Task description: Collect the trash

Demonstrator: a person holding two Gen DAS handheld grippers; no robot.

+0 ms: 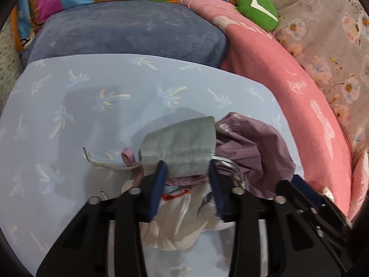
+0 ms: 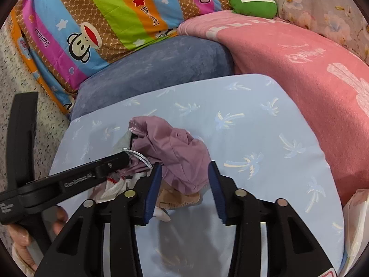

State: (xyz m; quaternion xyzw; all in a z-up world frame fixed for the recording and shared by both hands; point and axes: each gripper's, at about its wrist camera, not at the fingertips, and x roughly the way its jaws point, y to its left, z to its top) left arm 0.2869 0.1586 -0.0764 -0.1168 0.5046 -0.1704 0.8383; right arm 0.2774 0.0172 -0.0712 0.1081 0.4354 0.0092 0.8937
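A small heap of trash lies on a light blue palm-print pillow [image 1: 92, 106]. On top is a grey drawstring pouch [image 1: 182, 140], beside a crumpled purple bag [image 1: 251, 152] with a metal ring [image 1: 233, 168], over white cloth [image 1: 184, 221]. My left gripper [image 1: 186, 166] is shut on the pouch's lower hem, one blue pad at each side. In the right wrist view my right gripper [image 2: 184, 167] pinches the purple bag [image 2: 175, 147] between its pads, with a beige scrap [image 2: 177, 198] under it. The left gripper [image 2: 125, 155] reaches into the heap from the left, held by a hand [image 2: 18, 237].
A blue-grey cushion [image 1: 129, 30] lies behind the pillow, with a pink blanket [image 1: 288, 69] to the right and a green plush [image 1: 256, 9] beyond. A cartoon quilt [image 2: 103, 18] is at the back. Floral bedding [image 1: 334, 46] sits far right and a speckled surface [image 2: 46, 106] left.
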